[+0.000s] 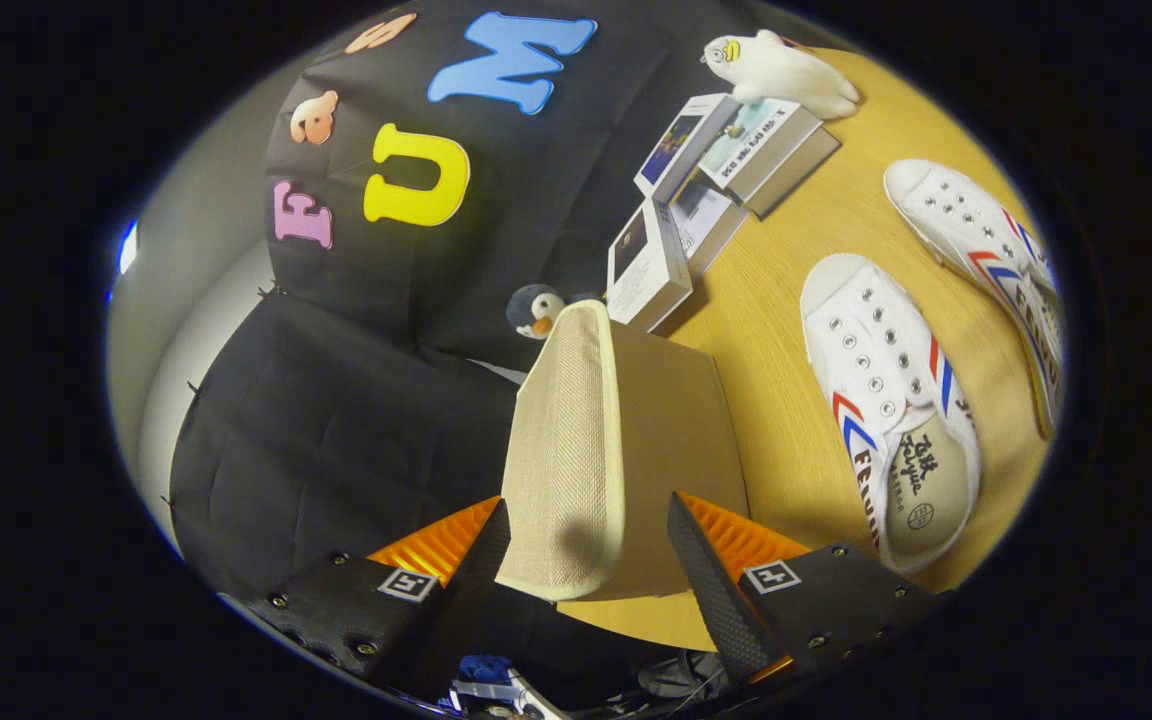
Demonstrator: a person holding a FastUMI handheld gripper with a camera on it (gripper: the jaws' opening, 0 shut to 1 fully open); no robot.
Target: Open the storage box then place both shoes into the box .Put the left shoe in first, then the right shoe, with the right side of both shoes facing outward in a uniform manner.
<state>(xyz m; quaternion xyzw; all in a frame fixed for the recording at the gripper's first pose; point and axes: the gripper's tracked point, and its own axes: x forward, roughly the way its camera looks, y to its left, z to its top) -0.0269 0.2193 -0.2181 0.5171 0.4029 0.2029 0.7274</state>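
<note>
My gripper (pixel 588 540) is shut on the beige fabric lid (pixel 566 440) of the storage box, one finger on each side of its near edge. The lid stands lifted and tilted up, running ahead from between the fingers. Its tan panel (pixel 676 430) shows beside the woven face. Two white canvas shoes with red and blue stripes lie on the wooden table (pixel 776 330) off to the right of the fingers. The nearer shoe (pixel 886 400) is just beyond the right finger. The other shoe (pixel 986 250) lies farther out. Both show their lace holes upward.
Several books (pixel 706 190) lie stacked and fanned on the table beyond the lid. A white plush toy (pixel 786 70) rests on the far books. A small penguin plush (pixel 536 310) peeks out past the lid's far end. The black cloth wall hangs left.
</note>
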